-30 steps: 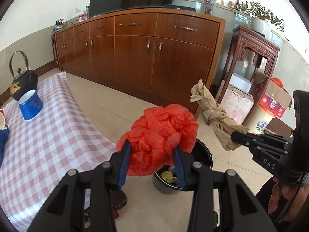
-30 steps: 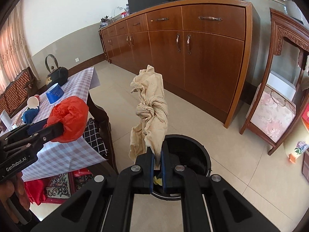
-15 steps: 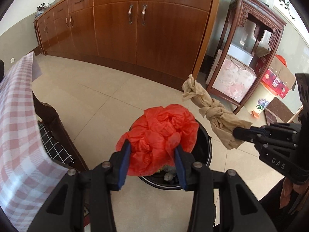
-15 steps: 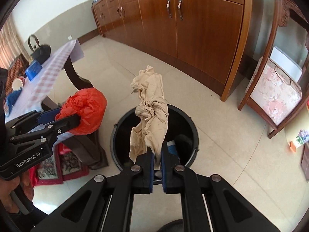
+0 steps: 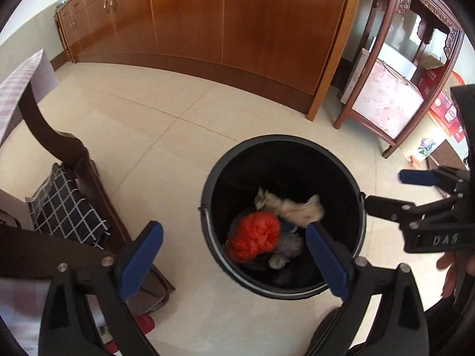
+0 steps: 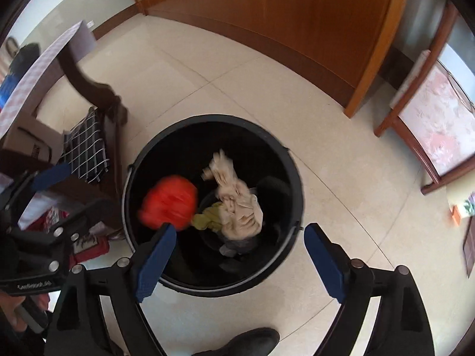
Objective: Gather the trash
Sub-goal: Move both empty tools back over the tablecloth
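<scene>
A black trash bucket (image 5: 207,225) stands on the tiled floor; it also shows in the right wrist view (image 6: 297,184). Inside it lie a crumpled red plastic bag (image 5: 255,235) (image 6: 169,203), blurred in the right wrist view, and a knotted beige cloth (image 5: 292,207) (image 6: 237,204) among other scraps. My left gripper (image 5: 234,255) is open and empty above the bucket's near rim. My right gripper (image 6: 240,255) is open and empty over the bucket; it also shows at the right of the left wrist view (image 5: 392,191).
A wooden chair with a checked cushion (image 5: 65,210) stands left of the bucket, beside a table with a checked cloth (image 5: 14,98). A long wooden sideboard (image 5: 237,23) runs along the back. A carved wooden stand (image 5: 394,95) is at the right.
Both grippers opened over the bucket. The red bag and the beige cloth dropped from them into the bucket. Both views tilted down toward the bucket.
</scene>
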The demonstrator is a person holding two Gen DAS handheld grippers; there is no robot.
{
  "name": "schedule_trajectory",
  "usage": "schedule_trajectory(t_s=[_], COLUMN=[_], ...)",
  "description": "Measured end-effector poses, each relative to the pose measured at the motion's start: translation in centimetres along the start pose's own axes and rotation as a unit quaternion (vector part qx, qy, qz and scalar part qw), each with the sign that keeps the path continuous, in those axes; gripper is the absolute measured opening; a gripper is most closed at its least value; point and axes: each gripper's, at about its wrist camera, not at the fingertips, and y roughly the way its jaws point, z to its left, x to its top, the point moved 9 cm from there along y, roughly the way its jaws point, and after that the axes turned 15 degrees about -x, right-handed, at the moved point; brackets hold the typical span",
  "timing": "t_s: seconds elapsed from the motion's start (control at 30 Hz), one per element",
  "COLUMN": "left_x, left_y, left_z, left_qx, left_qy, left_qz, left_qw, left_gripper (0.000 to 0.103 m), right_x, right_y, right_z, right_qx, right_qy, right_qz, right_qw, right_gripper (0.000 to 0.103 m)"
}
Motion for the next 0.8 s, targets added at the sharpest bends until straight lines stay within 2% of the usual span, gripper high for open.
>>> schedule_trajectory(t_s=[0.03,0.13,0.3,0.8], left_x=[0.0,-0.2,0.7,1.0], left_y=[-0.2,-0.9,-1.8,-3.9], left_z=[-0.1,-0.1,-0.7,-1.5], left_qx=[0.003,0.002,-0.002,-0.005], left_qy=[0.002,0.0,0.007,0.016], left_qz=[-0.003,-0.003,-0.012,-0.027], left_qw=[1.0,1.0,0.9999,0.9995], left_gripper=[0.102,0.102,0.102,0.102], right_x=[0.0,0.0,0.1,0.0], right_y=[0.0,-0.3,-0.8,-3.0], right_z=[-0.5,-1.2,-2.3,-3.4], right_qx=[-0.011,-0.037,-0.05,-0.041], right_qy=[0.004,0.0,0.009,0.054], right_qz=[0.0,-0.013,-0.028,-0.055], right_qw=[1.0,0.999,0.998,0.996], right_gripper=[0.103,0.103,0.103,0.103])
